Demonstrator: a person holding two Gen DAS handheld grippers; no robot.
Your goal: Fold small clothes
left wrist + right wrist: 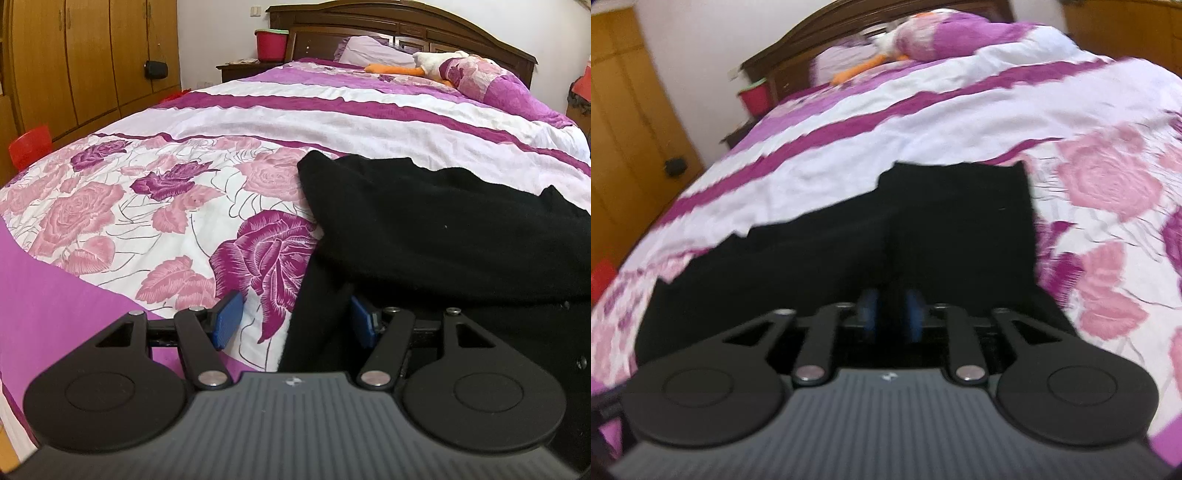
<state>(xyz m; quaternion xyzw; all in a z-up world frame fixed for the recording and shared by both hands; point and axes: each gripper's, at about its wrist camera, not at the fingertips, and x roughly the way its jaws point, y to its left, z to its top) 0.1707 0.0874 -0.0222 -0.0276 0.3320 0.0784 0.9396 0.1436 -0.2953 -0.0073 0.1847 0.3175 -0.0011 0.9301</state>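
Black garment (pixel 443 229) on bed (pixel 184 206), near edge, partly folded. Soft, limp, light knit; likely sags, bunches. Grasp at hem corner or edge. Left gripper (pixel 295 319) open, garment edge between pads, unpinched. Right gripper (pixel 891 317) narrowly parted over garment, grip indeterminate.

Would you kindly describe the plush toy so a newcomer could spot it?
Start at the dark wooden headboard. Just below it, on the purple-striped bedspread, lies a white plush duck by a floral pillow. Its orange bill and feet set it apart.
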